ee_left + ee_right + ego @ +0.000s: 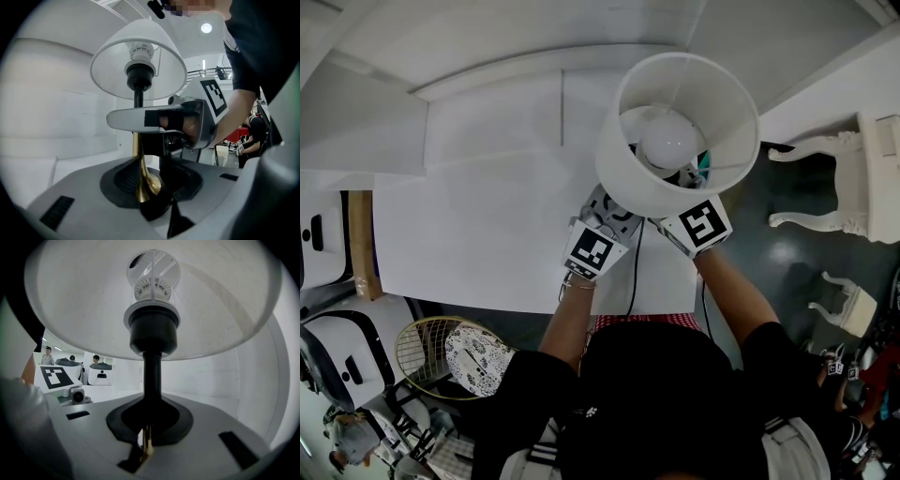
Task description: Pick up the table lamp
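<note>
2 hand-held grippers hold a table lamp (pixel 675 141) upright over the near part of a smooth white table (pixel 487 234). Its white drum shade (pixel 630 183) rings a round frosted bulb (pixel 668 141) set in a black socket (pixel 153 333). The right gripper (pixel 146 446) is clamped tight on a thin brass section of the stem. The left gripper (pixel 154 199), jaws partway apart, grips the glossy brass foot (pixel 149 185) where it flares like a trumpet bell.
</note>
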`<state>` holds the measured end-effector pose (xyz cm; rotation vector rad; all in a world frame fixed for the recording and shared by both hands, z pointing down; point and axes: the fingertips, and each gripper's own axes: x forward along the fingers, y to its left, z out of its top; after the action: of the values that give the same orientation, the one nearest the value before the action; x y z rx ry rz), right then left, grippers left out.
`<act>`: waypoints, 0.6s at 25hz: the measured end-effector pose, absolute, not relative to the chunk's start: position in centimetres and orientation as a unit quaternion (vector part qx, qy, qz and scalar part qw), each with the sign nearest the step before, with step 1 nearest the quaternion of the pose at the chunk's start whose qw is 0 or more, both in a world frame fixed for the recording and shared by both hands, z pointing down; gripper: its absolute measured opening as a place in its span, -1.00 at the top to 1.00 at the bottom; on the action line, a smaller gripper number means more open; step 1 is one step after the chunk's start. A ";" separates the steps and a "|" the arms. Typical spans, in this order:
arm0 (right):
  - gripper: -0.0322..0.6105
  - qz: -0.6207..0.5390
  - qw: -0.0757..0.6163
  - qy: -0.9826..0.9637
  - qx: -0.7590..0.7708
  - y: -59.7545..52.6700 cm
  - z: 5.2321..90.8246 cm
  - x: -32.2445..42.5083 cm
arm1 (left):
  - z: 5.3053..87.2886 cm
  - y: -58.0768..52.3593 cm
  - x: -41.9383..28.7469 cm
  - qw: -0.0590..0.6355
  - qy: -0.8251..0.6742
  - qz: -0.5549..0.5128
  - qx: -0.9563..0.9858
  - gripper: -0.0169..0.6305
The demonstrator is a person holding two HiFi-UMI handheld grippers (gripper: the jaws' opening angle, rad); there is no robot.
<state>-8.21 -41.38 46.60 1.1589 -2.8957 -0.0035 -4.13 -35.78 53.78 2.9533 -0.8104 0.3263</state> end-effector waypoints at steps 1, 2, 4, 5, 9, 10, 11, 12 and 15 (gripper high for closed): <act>0.85 -0.001 0.013 -0.929 0.370 -41.3 46.6 -8.2 | 53.8 -35.7 -4.1 0.031 -0.262 0.106 0.959 0.60; 0.85 -0.001 0.015 -0.929 0.369 -41.3 46.6 -8.1 | 53.7 -35.7 -4.0 0.030 -0.260 0.108 0.959 0.59; 0.85 0.000 0.020 -0.931 0.364 -41.2 46.6 -8.0 | 53.7 -35.5 -3.8 0.028 -0.253 0.111 0.961 0.56; 0.85 0.002 0.020 -0.933 0.360 -41.1 46.6 -8.0 | 53.7 -35.5 -3.7 0.031 -0.251 0.110 0.961 0.55; 0.85 0.013 0.019 -0.938 0.346 -40.8 46.4 -8.2 | 53.6 -35.5 -3.6 0.043 -0.254 0.106 0.960 0.50; 0.85 0.012 0.021 -0.937 0.348 -40.8 46.5 -8.1 | 53.6 -35.5 -3.6 0.045 -0.255 0.105 0.960 0.49; 0.85 0.010 0.023 -0.936 0.350 -40.9 46.6 -7.9 | 53.6 -35.5 -3.6 0.046 -0.256 0.104 0.960 0.49; 0.84 0.011 0.024 -0.936 0.351 -40.9 46.7 -7.9 | 53.6 -35.5 -3.6 0.047 -0.257 0.104 0.960 0.48; 0.83 0.013 0.025 -0.936 0.352 -40.8 46.8 -7.7 | 53.6 -35.5 -3.5 0.051 -0.257 0.102 0.960 0.48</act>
<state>-7.65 -40.75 46.76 1.0884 -2.8926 0.0403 -3.51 -35.49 53.60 2.9206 -0.7808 0.3112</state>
